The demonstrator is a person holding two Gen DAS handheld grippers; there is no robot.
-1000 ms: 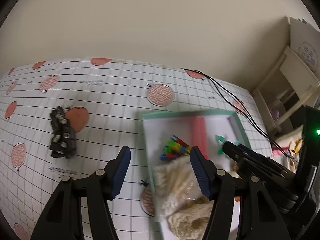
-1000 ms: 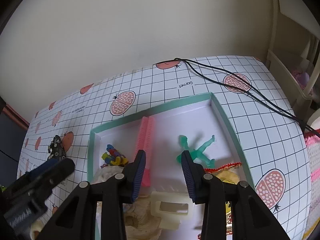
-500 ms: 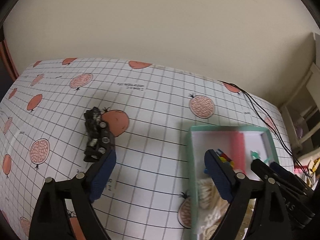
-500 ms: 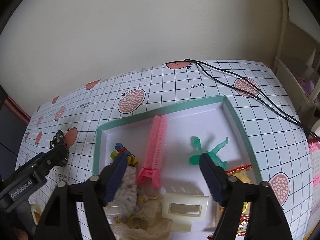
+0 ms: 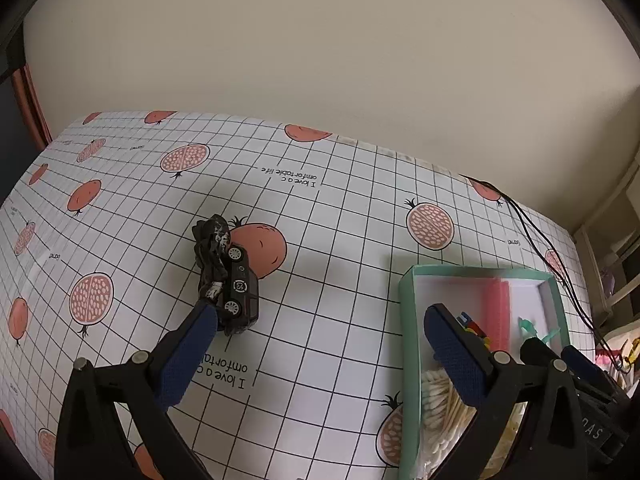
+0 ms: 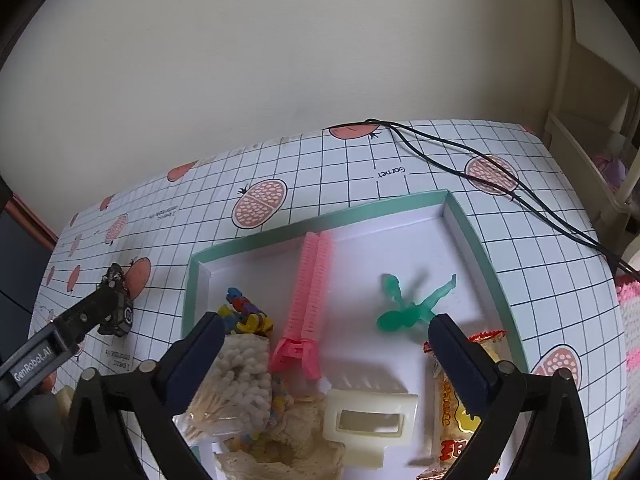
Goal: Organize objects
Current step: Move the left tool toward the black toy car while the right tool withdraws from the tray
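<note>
Your left gripper [image 5: 320,336], fingers apart, nears the toy car [image 5: 240,292] outside the tray [image 5: 408,280]; your right gripper [image 6: 324,338] gapes over it; 1 off-centre closure could flick the car away.

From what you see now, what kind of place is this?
Probably a home room: a table under a fruit-print cloth against a plain wall, a tray of toys and hair clips, and a toy car.

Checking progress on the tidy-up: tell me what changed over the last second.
The left gripper swung left from the tray toward the toy car and opened wider. The right gripper opened wide over the tray. Nothing grasped; car and tray contents stayed put.
</note>
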